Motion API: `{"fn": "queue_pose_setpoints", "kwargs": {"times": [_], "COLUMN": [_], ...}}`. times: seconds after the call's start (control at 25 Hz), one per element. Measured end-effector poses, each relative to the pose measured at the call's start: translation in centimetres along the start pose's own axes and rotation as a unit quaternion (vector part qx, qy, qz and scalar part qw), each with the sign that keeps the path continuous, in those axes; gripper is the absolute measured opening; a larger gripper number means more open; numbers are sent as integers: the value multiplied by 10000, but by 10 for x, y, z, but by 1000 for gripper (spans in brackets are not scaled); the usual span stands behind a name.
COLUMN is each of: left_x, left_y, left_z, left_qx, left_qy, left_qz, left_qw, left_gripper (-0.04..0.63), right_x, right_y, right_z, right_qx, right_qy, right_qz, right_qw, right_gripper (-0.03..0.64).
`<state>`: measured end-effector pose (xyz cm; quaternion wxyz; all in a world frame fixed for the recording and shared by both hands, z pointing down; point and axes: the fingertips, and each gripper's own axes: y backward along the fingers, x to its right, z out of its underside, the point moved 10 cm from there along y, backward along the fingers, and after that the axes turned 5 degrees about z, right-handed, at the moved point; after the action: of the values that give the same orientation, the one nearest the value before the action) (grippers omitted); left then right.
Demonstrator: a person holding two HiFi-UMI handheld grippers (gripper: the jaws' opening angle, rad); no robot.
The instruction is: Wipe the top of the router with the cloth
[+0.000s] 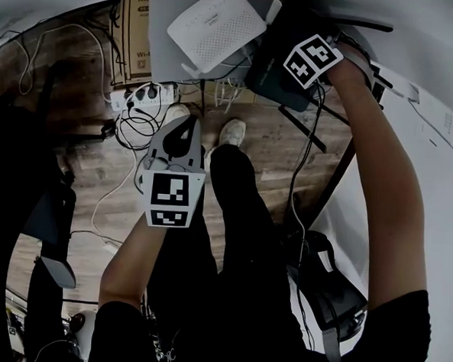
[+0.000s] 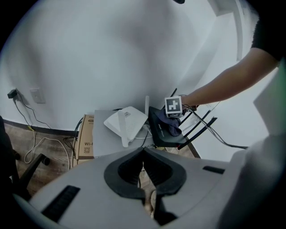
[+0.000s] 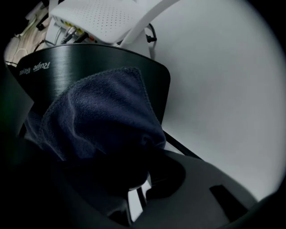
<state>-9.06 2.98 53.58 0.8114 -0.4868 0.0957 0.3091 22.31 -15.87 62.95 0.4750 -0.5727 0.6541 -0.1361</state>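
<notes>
one cardboard box stands at the left edge of the worktop, its contents hidden. the left hand-held gripper hangs low over the floor, jaws together on nothing. two routers sit on the worktop: a white router, then a black router just right of it. one dark blue cloth lies on the black router's top, pinched in the right hand-held gripper.
</notes>
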Motion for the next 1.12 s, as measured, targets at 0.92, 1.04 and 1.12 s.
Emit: {"fn": "queue_pose_setpoints", "kwargs": {"times": [0.92, 1.04, 1.12], "left_x": [2, 6, 7], "left_y": [-1, -4, -6], "left_z": [2, -2, -4], "left_qx": [65, 83, 95], "left_qy": [149, 112, 112], "left_qz": [-235, -211, -216], "left_qw": [9996, 9997, 9997], "left_gripper": [3, 3, 3], "right_x": [9, 0, -8], "right_y": [50, 58, 64], "right_z": [-44, -38, -36], "right_qx": [2153, 2341, 2502], "right_qy": [154, 215, 238], "right_qz": [100, -200, -368], "right_qw": [9764, 9718, 9672], "right_gripper": [20, 20, 20]}}
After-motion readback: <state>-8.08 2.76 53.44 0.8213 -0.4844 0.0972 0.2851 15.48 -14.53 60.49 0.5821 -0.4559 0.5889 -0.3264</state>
